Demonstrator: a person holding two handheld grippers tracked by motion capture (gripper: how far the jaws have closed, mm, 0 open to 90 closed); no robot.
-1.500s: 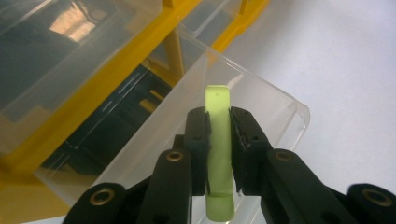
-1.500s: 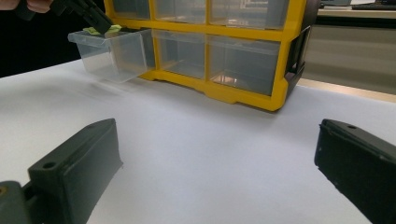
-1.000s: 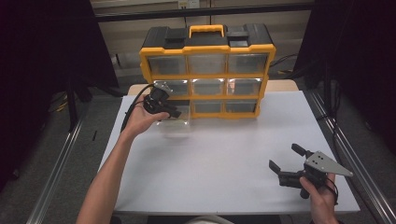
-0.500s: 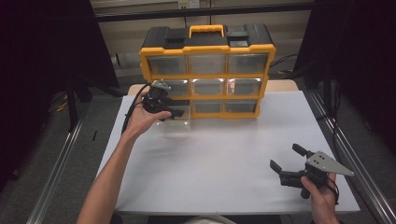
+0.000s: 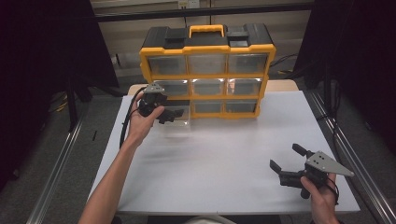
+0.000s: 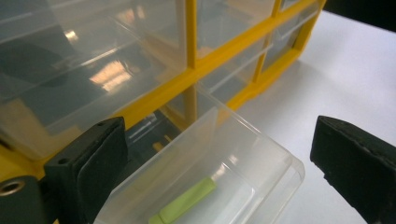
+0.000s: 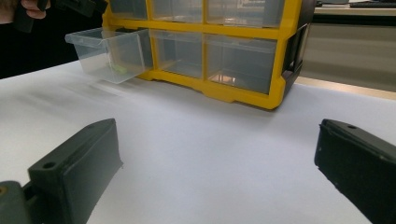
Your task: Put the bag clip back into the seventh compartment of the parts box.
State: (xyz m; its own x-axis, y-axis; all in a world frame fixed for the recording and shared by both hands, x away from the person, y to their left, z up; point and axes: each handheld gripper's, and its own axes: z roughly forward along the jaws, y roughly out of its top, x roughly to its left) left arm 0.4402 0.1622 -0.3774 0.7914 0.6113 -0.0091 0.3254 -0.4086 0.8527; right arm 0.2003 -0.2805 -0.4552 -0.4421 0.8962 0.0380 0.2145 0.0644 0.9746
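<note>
A yellow and black organizer with clear drawers stands at the back of the white table. Its bottom-left drawer is pulled out, and a small green piece lies inside it. My left gripper hovers over this drawer. Its jaws have just been opening and now stand wide, with the drawer's front rim below and between them, untouched. My right gripper is held low at the front right, open and with nothing in it. From the right gripper view, the drawer juts out at the upper left.
The organizer's other drawers are pushed in. Metal rails run along both sides of the table. Bare white tabletop lies between the organizer and my right gripper.
The left gripper's jaws have spread apart above the pulled-out drawer, and the hand has barely shifted. The right gripper has kept still.
</note>
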